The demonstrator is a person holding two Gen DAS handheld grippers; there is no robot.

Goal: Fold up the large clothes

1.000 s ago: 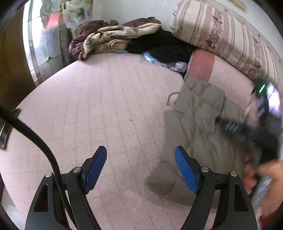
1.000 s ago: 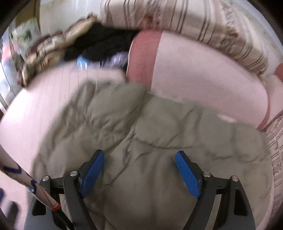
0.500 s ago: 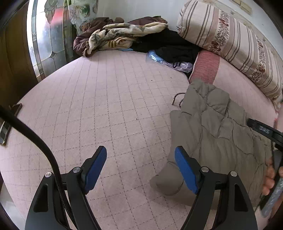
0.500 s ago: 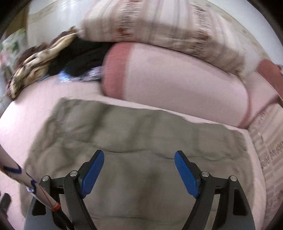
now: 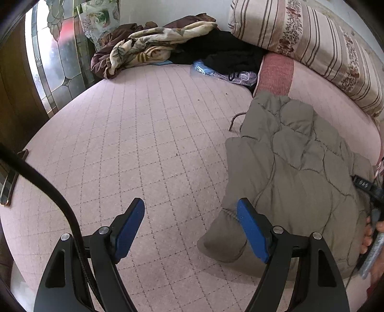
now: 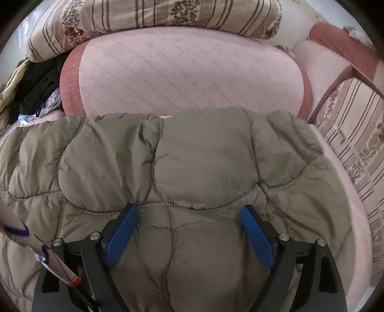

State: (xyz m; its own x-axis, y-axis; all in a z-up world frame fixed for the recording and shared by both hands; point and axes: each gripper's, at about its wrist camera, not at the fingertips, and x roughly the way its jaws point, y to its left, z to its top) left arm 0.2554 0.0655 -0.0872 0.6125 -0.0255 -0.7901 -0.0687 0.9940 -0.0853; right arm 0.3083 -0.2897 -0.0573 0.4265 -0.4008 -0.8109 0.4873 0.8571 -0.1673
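An olive quilted jacket (image 5: 295, 168) lies folded on the pink quilted bed cover (image 5: 134, 148), at the right in the left wrist view. A sleeve end (image 5: 220, 242) sticks out toward me beside my left gripper's right finger. My left gripper (image 5: 190, 228) is open and empty above the bed, left of the jacket. The jacket (image 6: 196, 168) fills the right wrist view. My right gripper (image 6: 189, 232) is open, close above the jacket's middle, holding nothing.
A pink bolster (image 6: 187, 72) and striped pillows (image 6: 153, 16) lie behind the jacket. A heap of blankets and dark clothes (image 5: 168, 45) is at the far corner. A glass door (image 5: 55, 60) stands at the left. A striped cushion (image 6: 355, 134) is at right.
My right gripper has swung right and drawn back over the jacket, which now lies flatter. My left gripper has hardly moved. Both stayed open.
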